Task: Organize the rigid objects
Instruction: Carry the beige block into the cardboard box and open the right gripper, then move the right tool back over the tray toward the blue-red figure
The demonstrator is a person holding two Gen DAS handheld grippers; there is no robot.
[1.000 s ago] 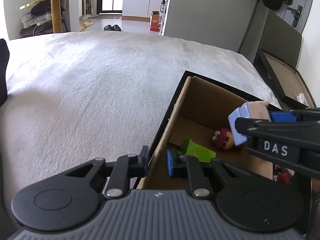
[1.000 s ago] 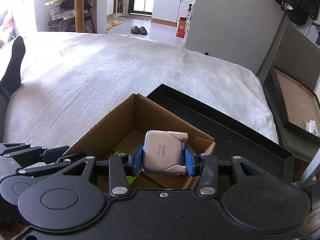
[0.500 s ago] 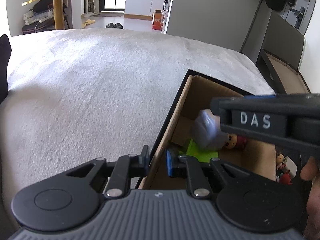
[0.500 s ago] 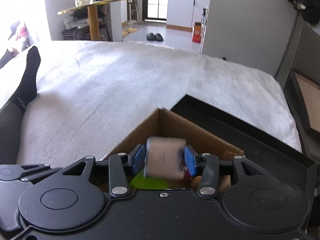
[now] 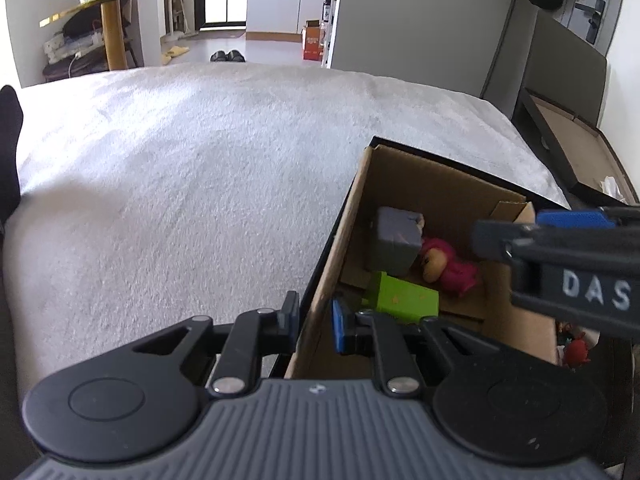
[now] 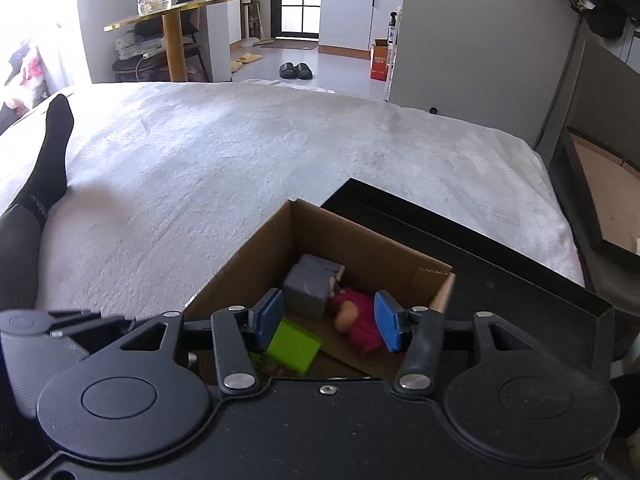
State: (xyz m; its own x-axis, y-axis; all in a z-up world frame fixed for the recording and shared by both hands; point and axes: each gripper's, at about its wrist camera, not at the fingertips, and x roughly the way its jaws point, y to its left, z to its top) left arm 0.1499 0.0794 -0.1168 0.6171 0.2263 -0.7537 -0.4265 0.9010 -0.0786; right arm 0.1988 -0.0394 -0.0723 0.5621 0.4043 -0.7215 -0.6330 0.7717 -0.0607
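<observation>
White bedspread (image 6: 248, 168), gold-topped side table (image 6: 172, 12), black slippers (image 6: 295, 70) on pale floor.

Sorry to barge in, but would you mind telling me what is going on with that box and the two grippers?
A person is sorting small toys into a cardboard box on a white bed. The left gripper is clamped on the box's near wall, steadying it. The right gripper hangs open above the box with nothing between its fingers. Inside lie a grey block toy, a pink doll and a green block. The grey block touches the doll.
</observation>
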